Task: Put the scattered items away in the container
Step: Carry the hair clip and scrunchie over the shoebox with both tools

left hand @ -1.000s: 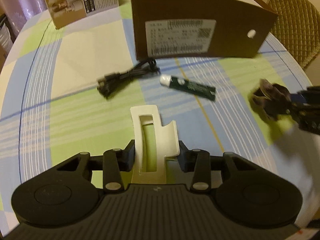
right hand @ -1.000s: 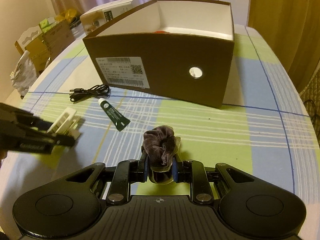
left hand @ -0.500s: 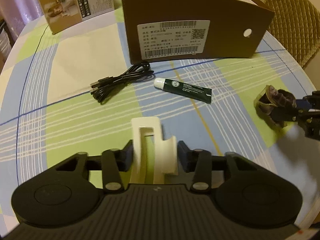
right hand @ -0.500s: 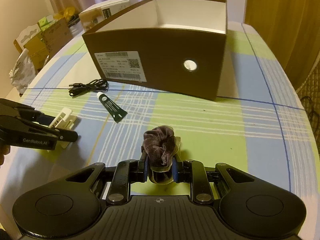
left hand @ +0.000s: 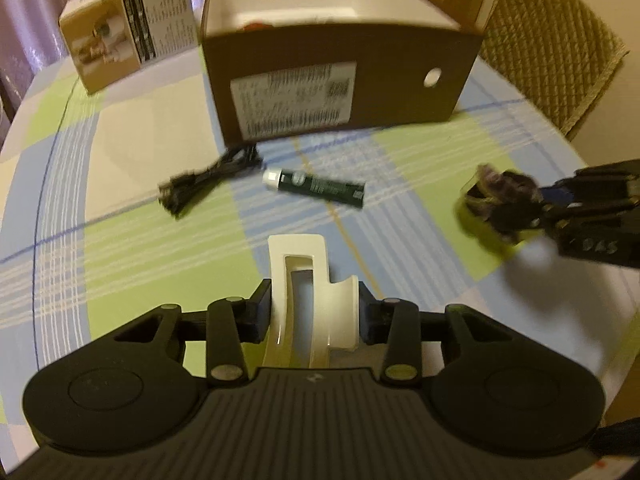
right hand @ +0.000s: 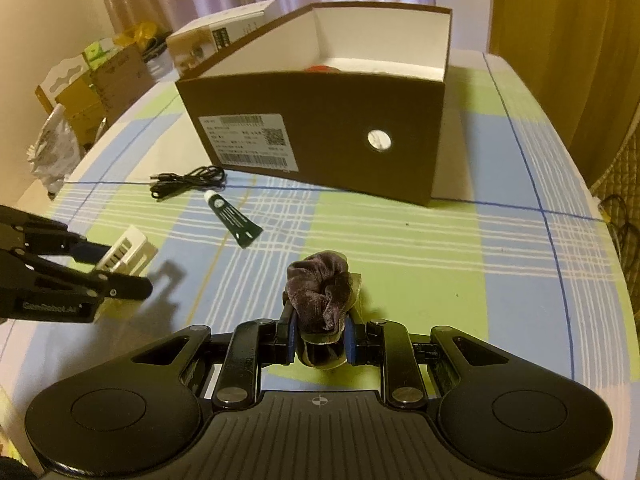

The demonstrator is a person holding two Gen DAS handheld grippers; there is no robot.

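Note:
My left gripper is shut on a cream plastic hair claw clip, held above the checked tablecloth. My right gripper is shut on a dark purple velvet scrunchie. Ahead stands the open brown cardboard box with a white inside and something red on its floor. In front of it lie a coiled black cable and a dark green tube with a white cap. The right gripper with the scrunchie shows at the right of the left wrist view. The left gripper with the clip shows at the right wrist view's left.
A smaller printed carton stands left of the brown box. A woven chair back rises past the table's right edge. Cardboard boxes and bags sit off the table's far left side. The table edge curves on the right.
Both grippers have lifted with their items, and the box's open top and inside now show in both views. The cable and tube have not moved.

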